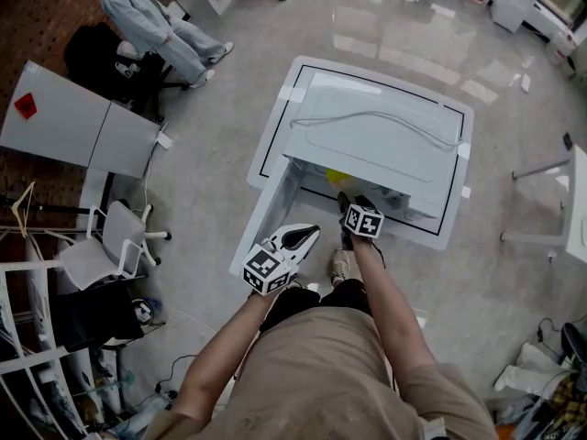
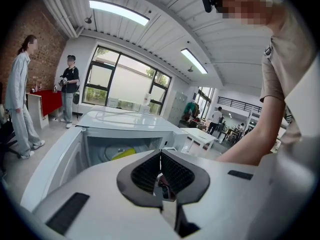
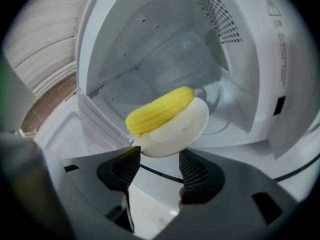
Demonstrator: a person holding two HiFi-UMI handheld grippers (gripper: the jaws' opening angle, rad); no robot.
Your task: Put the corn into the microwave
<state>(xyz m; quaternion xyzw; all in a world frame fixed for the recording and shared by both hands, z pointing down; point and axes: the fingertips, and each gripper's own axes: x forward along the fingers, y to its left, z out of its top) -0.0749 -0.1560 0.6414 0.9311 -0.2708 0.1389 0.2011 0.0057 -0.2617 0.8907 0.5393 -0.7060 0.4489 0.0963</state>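
A yellow corn cob point(image 3: 160, 109) lies on a small white plate point(image 3: 186, 128) at the mouth of the open white microwave point(image 3: 165, 49). My right gripper point(image 3: 160, 156) is open, and the plate's near edge sits just past its fingertips without either pad pressing on it. From the head view the corn point(image 1: 337, 176) shows as a yellow spot inside the microwave point(image 1: 376, 140), with my right gripper point(image 1: 353, 211) right in front of it. My left gripper point(image 1: 295, 239) hangs back beside the swung-out door point(image 1: 268, 216), shut with nothing in it. In the left gripper view, the corn point(image 2: 123, 154) lies inside the cavity.
The microwave stands on a low white board with a black border point(image 1: 459, 218); a cable point(image 1: 385, 119) lies across its top. A seated person point(image 1: 151, 21), an office chair point(image 1: 115, 241) and a grey table point(image 1: 78, 122) are at the left. Two people point(image 2: 20, 94) stand by a window.
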